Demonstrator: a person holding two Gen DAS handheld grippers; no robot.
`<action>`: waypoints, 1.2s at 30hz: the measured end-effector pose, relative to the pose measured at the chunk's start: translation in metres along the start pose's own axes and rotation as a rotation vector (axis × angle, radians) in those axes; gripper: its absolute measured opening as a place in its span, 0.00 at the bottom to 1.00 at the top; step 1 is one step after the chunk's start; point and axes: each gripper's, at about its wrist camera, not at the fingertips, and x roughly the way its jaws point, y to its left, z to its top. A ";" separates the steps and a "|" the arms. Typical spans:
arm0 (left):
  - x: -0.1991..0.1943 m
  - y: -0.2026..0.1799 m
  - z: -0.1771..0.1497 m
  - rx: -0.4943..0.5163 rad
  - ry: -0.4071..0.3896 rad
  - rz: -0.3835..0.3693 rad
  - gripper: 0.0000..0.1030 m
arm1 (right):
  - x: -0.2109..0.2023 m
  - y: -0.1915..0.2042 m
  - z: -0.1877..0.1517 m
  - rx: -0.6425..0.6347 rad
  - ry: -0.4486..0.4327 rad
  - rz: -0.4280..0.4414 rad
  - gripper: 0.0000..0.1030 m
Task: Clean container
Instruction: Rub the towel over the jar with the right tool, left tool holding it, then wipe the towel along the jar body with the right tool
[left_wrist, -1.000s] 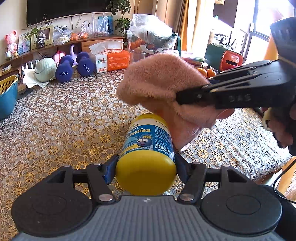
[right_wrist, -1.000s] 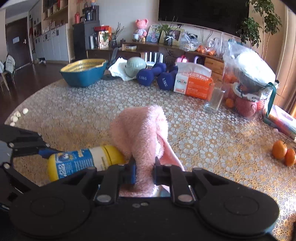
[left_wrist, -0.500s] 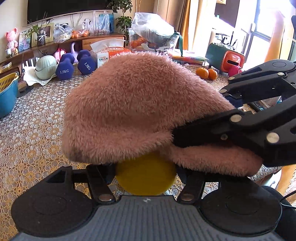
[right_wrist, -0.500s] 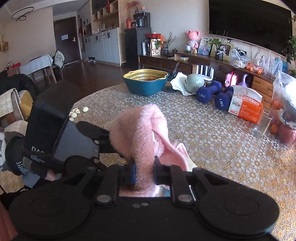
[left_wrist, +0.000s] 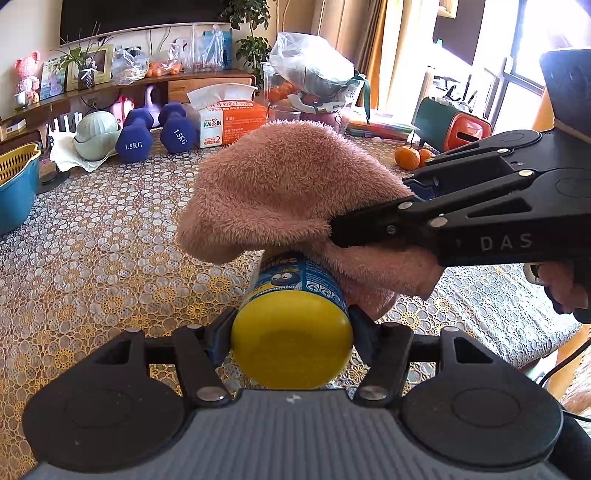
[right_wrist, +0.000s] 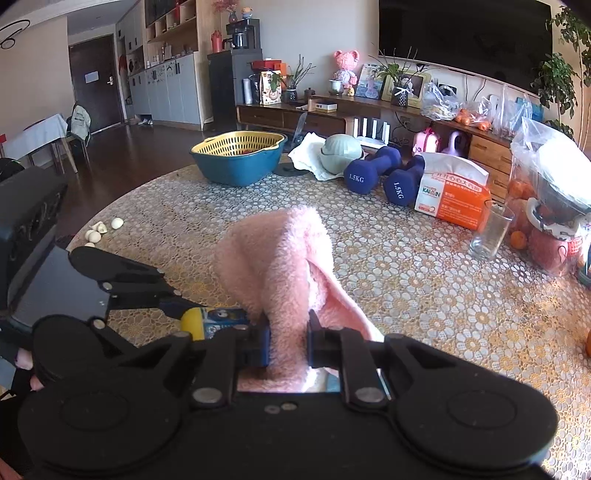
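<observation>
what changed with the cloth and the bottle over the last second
The pink cloth in the right gripper swept along the yellow bottle: from its far end a second ago, to covering nearly all of it half a second ago, now drawn back so the label and yellow end show again. Nothing was let go or newly grasped. The left gripper stayed clamped on the bottle, which kept its place.

Bright daylight from window (left_wrist: 517, 66), glare there; fisheye bending at edges; focus sharp.
</observation>
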 end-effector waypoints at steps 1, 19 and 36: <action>0.000 0.000 0.001 -0.001 -0.002 0.000 0.61 | 0.002 -0.001 0.001 -0.002 0.003 -0.008 0.15; -0.001 0.016 -0.001 -0.023 0.003 0.001 0.62 | 0.048 -0.035 -0.006 0.092 0.102 -0.086 0.16; 0.001 0.017 -0.010 -0.021 0.018 -0.002 0.62 | -0.005 0.002 0.002 0.058 0.025 -0.009 0.17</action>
